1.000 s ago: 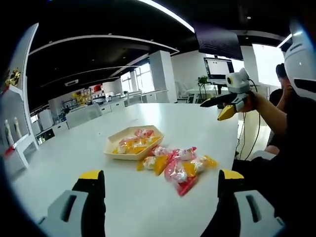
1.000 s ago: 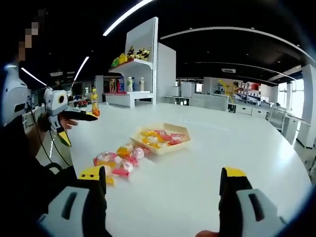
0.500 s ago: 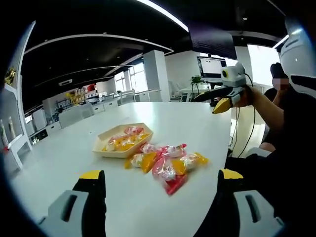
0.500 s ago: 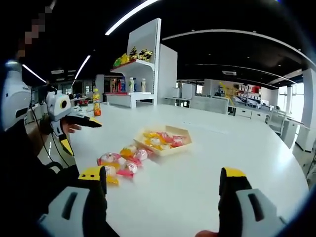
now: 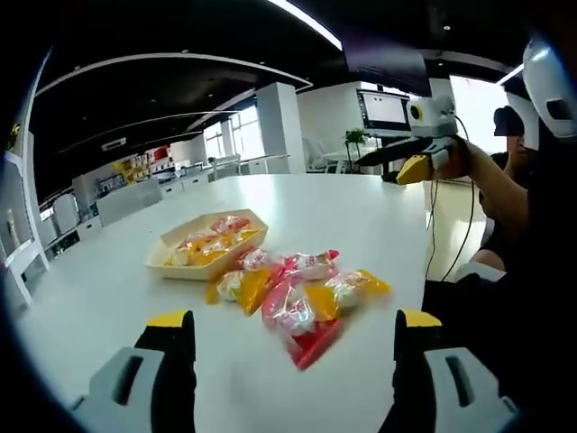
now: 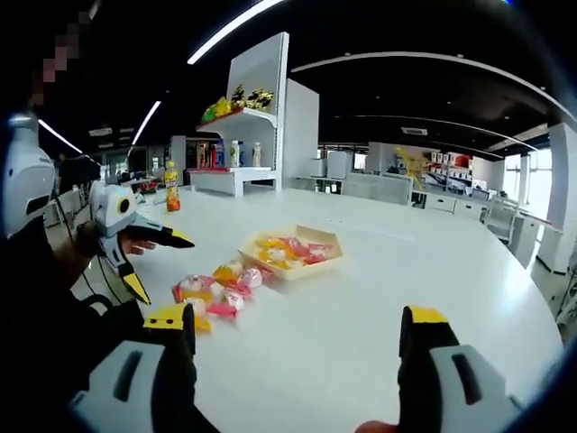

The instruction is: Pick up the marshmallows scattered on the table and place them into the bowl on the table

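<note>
Marshmallows beside and inside a bowl on a table, a gripper on either side

In the left gripper view the bowl (image 5: 206, 251) sits on the table (image 5: 108, 298) with some marshmallows in it, and a cluster of loose marshmallows (image 5: 297, 293) lies just to its right and nearer the camera, close to the table's right edge. The left gripper (image 5: 293, 329) hangs in front of that cluster, above the table, and the right gripper (image 5: 406, 158) is held in the air beyond the table's right edge, well behind the cluster. In the right gripper view the bowl (image 6: 290, 255) lies ahead with the loose marshmallows (image 6: 215, 290) to its left, and a shelf unit (image 6: 239, 176) stands behind the table's far left edge
</note>
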`<control>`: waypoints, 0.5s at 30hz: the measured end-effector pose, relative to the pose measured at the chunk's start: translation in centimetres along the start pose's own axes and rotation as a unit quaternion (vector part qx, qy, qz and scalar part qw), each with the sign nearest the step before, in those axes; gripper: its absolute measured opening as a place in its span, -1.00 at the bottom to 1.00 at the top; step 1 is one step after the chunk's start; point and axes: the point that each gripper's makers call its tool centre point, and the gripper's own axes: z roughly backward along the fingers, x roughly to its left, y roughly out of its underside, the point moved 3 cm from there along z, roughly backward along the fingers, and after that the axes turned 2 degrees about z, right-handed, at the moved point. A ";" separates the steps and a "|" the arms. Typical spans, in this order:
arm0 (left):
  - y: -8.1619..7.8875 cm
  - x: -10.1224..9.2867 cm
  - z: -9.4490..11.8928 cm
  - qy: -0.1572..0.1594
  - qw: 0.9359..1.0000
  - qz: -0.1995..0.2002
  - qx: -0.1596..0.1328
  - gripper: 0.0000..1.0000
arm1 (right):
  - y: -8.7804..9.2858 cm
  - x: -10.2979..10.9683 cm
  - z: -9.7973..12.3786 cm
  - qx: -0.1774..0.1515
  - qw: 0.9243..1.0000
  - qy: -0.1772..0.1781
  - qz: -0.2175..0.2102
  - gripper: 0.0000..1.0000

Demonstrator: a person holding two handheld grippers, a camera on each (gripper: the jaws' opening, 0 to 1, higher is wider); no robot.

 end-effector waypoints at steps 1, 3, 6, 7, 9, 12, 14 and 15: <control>0.2 0.1 -0.1 0.000 1.000 -0.002 0.000 0.80 | 0.1 0.0 0.0 0.001 1.000 0.000 0.000 0.81; 0.3 0.2 -0.3 -0.002 1.000 0.001 -0.003 0.76 | 0.1 0.1 0.0 0.003 1.000 0.000 0.002 0.81; 0.5 0.2 -0.5 -0.001 1.000 0.009 -0.007 0.56 | 0.0 0.2 0.1 0.004 1.000 0.001 0.003 0.81; 0.5 0.2 -0.6 0.001 1.000 0.013 -0.008 0.49 | -0.1 0.1 0.1 0.003 1.000 0.001 0.003 0.81; 0.5 0.0 -0.9 0.005 1.000 0.019 -0.012 0.45 | -0.2 0.1 0.1 0.003 1.000 0.002 0.003 0.81; 0.5 -0.5 -1.5 0.011 1.000 0.014 -0.020 0.48 | -0.3 0.0 -0.1 0.005 1.000 0.005 0.003 0.83; 0.6 -0.9 -2.2 0.014 1.000 0.003 -0.015 0.48 | -0.3 -0.1 -0.2 0.004 1.000 0.009 0.003 0.83; 0.6 -0.9 -2.3 0.014 1.000 0.001 -0.015 0.47 | -0.4 -0.2 -0.2 0.004 1.000 0.010 0.002 0.83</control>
